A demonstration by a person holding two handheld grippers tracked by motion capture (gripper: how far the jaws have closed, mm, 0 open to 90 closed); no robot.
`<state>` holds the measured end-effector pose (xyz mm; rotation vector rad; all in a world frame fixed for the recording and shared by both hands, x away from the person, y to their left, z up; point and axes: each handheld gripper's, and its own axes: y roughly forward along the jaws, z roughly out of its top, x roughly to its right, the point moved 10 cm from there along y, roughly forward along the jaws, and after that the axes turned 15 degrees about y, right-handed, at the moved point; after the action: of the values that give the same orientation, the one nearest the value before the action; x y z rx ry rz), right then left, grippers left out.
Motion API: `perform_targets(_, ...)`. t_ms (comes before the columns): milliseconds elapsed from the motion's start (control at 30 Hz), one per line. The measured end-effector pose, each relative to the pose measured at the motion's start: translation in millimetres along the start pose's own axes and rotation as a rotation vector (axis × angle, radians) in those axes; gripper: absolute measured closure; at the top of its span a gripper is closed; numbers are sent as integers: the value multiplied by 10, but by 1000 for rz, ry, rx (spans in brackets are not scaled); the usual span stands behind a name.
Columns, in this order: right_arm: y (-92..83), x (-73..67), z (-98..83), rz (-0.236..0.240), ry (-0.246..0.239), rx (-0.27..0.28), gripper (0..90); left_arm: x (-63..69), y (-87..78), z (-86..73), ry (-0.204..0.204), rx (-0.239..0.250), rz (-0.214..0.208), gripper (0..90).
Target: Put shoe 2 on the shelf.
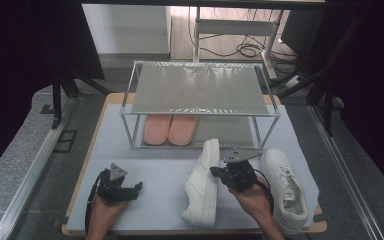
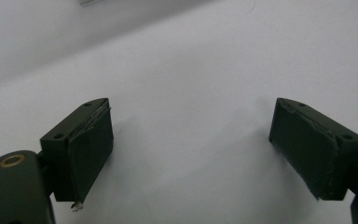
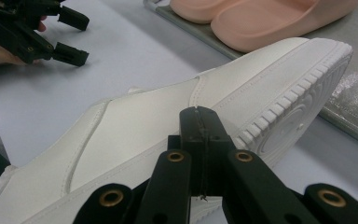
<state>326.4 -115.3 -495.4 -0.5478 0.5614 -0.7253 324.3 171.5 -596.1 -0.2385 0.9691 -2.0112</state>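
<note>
Pressed together with nothing between, my right hand-held gripper (image 3: 200,140) touches the white leather sneaker (image 3: 168,135), light but stiff, best gripped at its collar.

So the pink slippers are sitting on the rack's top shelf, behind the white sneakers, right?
Not quite: the pink slippers sit on the rack's bottom shelf, under the top one, as the high view shows. They are indeed behind the white sneakers.

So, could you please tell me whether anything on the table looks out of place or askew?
Yes: one white sneaker lies tipped on its side with the shut right claw against it, while the other sneaker sits upright. The pink slippers sit neatly on the rack's lower shelf.
</note>
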Motion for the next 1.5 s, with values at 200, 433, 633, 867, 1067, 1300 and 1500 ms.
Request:
perform_targets(200,-27,13,-22,-6,-10,2,900,1,-1,0,2,-1,1,138)
perform_targets(433,-93,52,-66,1,17,7,900,1,-3,-1,5,-2,2,138)
perform_targets(633,-167,103,-98,-24,25,12,900,-1,-6,-4,11,-5,3,138)
perform_targets(867,-269,193,-151,-55,42,14,900,-1,-6,-4,11,-5,3,138)
perform_targets(1067,-403,359,-267,-105,81,12,900,-1,-6,-4,12,-5,4,138)
perform_targets(1300,-474,565,-363,-203,133,4,900,-1,-3,-2,6,-3,1,138)
perform_targets(1500,-471,687,-400,-295,153,-15,900,-1,-3,-2,6,-3,1,138)
